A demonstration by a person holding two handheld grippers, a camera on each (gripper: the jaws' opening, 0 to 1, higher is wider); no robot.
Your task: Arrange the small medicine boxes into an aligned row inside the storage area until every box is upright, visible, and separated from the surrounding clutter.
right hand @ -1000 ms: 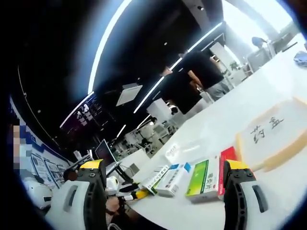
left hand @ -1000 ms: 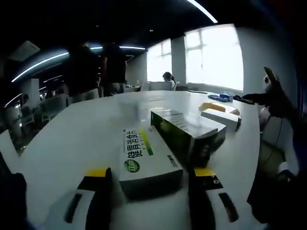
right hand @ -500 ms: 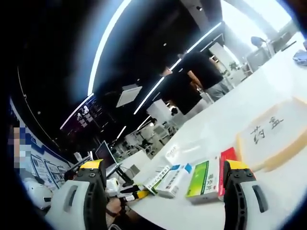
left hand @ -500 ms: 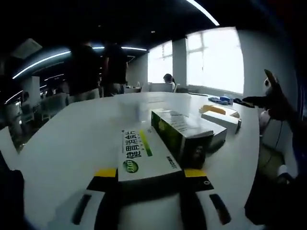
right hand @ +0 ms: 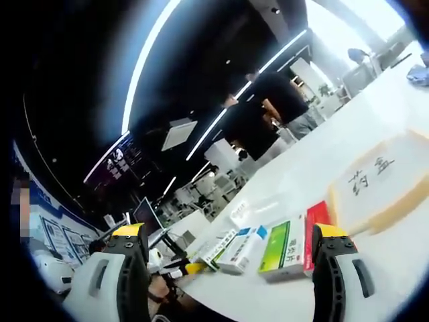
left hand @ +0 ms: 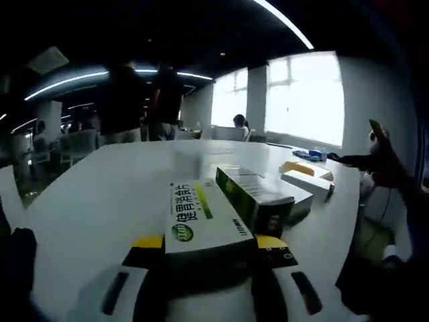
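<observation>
My left gripper (left hand: 209, 245) is shut on a white medicine box with a green stripe and Chinese lettering (left hand: 201, 218), held just above the white table (left hand: 100, 194). Just right of it lie a green box (left hand: 251, 194) and a white box (left hand: 307, 182). In the right gripper view, my right gripper (right hand: 231, 258) stands open above the table with nothing between its fingers. Ahead of it lie a green-and-white box (right hand: 283, 249), a red box (right hand: 312, 225), a blue-and-white box (right hand: 244, 249) and another white box (right hand: 216, 249). A beige tray with handwritten characters (right hand: 372, 184) sits to the right.
Two people (right hand: 268, 107) stand beyond the table's far edge, with chairs and desks behind them. A seated person (left hand: 238, 124) is by the bright windows. A dark object (left hand: 382, 157) reaches in at the right of the left gripper view.
My left gripper closed on the green-striped white box and raised it slightly. The right gripper stayed open; its view shifted only a little.
</observation>
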